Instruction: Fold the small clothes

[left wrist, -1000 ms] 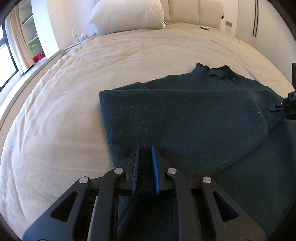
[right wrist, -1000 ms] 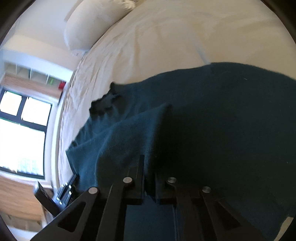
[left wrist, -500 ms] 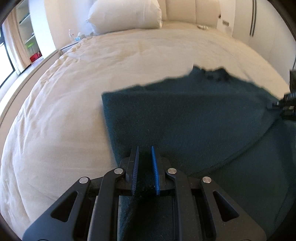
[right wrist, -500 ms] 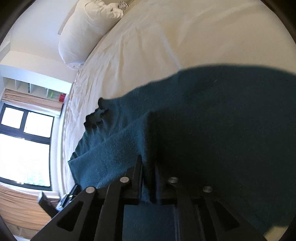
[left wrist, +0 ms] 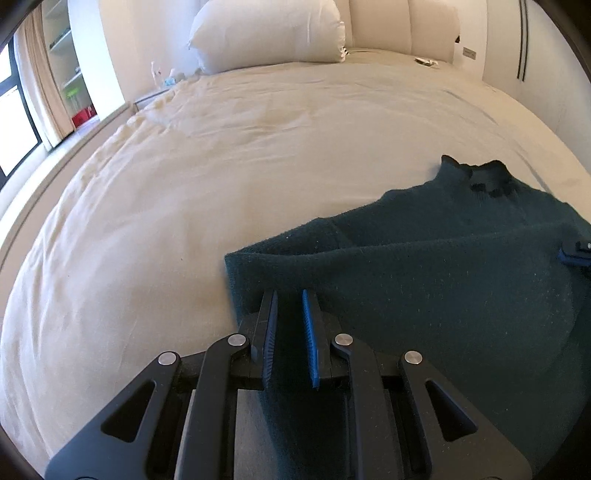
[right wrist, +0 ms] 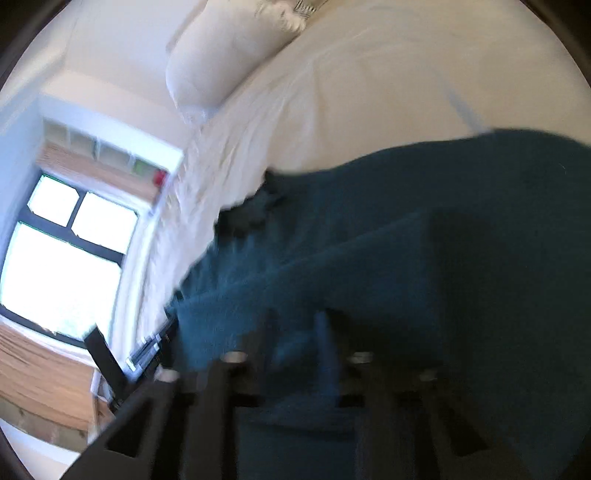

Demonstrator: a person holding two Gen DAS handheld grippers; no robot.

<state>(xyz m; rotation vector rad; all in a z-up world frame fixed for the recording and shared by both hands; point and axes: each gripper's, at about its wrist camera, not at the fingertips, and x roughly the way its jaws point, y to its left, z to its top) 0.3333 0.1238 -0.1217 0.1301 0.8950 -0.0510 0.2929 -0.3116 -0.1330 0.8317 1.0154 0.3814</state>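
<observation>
A dark teal knit sweater lies on a cream bed, partly folded over itself, collar toward the headboard. My left gripper sits at the sweater's near left corner, jaws narrowly parted with fabric between the blue pads. My right gripper is over the sweater in a blurred view; its jaws stand apart with fabric running between them. Its tip also shows at the right edge of the left wrist view.
A white pillow lies at the headboard. A window and shelves stand beyond the bed's left side. The left gripper shows at the bed edge in the right wrist view.
The lifted fabric has come down onto the sweater. The right jaws have spread wider than before. The right wrist view has turned and blurred.
</observation>
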